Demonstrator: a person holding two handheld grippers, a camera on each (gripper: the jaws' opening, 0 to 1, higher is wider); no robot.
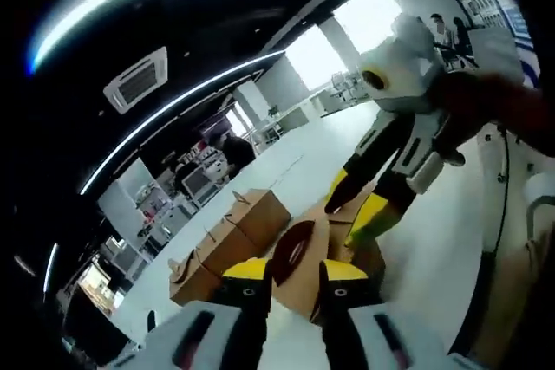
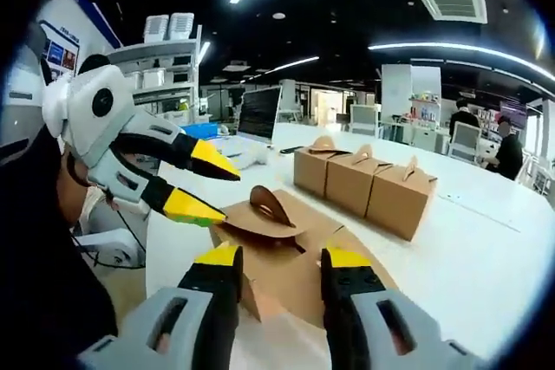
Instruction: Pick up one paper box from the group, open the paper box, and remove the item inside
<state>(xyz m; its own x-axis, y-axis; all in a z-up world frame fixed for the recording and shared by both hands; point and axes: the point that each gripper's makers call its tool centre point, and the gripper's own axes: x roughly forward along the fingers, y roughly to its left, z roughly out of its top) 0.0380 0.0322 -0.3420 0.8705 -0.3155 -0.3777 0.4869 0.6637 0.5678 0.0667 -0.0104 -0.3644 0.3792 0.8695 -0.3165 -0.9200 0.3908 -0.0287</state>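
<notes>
In the right gripper view, the right gripper (image 2: pixel 279 268) stands parted and empty just before the opened paper box (image 2: pixel 286 253) on the white table (image 2: pixel 486 257). The left gripper (image 2: pixel 206 185), jaws spread, seems to touch a raised flap (image 2: pixel 260 218). Beyond stand 3 closed boxes (image 2: pixel 362 181).

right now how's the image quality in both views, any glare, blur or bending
Left gripper view: window light blows out white behind the right gripper, ceiling light strips bend into arcs, and the paper boxes sit dim against the bright table. Right gripper view: evener light, the opened box fairly sharp, edges curved by the fisheye, the left gripper slightly soft.
</notes>
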